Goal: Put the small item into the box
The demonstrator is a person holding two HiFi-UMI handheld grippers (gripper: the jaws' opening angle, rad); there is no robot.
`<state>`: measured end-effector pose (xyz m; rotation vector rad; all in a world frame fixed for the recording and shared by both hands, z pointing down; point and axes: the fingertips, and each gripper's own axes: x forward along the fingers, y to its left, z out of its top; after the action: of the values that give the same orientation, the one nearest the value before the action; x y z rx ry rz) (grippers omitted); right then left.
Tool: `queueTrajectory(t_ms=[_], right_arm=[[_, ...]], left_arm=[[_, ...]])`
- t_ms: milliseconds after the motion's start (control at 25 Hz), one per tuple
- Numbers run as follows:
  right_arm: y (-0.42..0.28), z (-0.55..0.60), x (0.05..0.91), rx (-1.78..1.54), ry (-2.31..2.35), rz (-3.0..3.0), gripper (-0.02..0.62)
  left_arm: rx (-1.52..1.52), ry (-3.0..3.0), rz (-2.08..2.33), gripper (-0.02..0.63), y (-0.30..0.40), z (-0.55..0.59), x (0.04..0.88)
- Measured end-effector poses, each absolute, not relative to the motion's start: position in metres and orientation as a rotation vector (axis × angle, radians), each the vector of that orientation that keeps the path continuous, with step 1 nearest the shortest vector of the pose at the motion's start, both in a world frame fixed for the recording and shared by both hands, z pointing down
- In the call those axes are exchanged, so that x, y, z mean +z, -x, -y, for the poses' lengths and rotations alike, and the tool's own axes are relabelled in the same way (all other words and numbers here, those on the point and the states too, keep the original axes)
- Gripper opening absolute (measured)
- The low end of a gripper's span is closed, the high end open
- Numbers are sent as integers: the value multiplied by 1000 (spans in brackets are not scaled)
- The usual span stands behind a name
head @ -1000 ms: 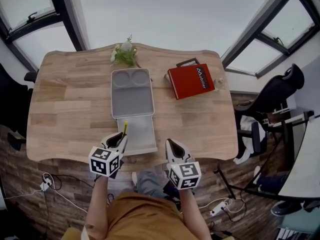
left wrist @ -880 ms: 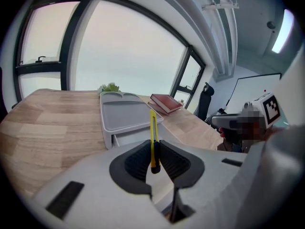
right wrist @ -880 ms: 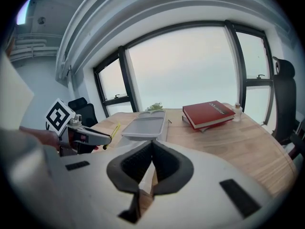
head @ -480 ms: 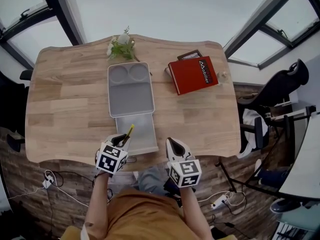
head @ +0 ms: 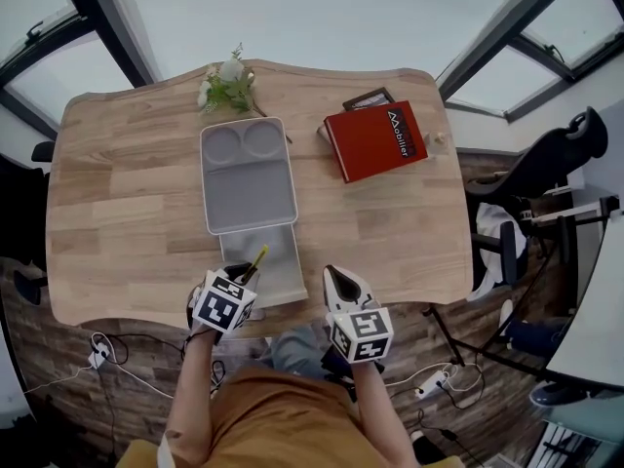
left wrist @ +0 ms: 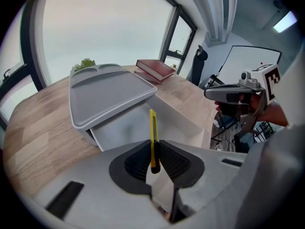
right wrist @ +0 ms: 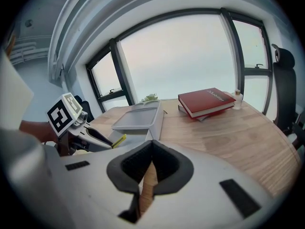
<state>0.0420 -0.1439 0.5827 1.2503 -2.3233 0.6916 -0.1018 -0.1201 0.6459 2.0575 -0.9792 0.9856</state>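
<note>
A grey box (head: 246, 175) lies mid-table with its white drawer (head: 278, 261) pulled out toward me. My left gripper (head: 242, 273) hovers at the drawer's near left corner, shut on a slim yellow utility knife (head: 256, 258) whose tip slants over the drawer. In the left gripper view the knife (left wrist: 153, 137) stands upright between the pads, above the open drawer (left wrist: 138, 125) and below the box lid (left wrist: 107, 87). My right gripper (head: 336, 279) is shut on nothing at the table's near edge, to the right of the drawer; its jaws (right wrist: 151, 163) meet with only table behind them.
A red book (head: 375, 139) lies at the back right on a darker item, with a small bottle (head: 438, 141) beside it. A small plant (head: 226, 86) sits behind the box. An office chair (head: 546, 169) stands off the table's right side.
My left gripper has turned a little, so the knife now slants to the right over the drawer. The right gripper has stayed put.
</note>
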Motion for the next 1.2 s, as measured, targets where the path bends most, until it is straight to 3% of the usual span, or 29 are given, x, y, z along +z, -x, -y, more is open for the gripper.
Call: queueTrajectory(t_ms=[1200], right_arm=[[-94,184,599,832,-1374,2293,4]], left_arm=[[1512,-1797,599,58,81,104,689]])
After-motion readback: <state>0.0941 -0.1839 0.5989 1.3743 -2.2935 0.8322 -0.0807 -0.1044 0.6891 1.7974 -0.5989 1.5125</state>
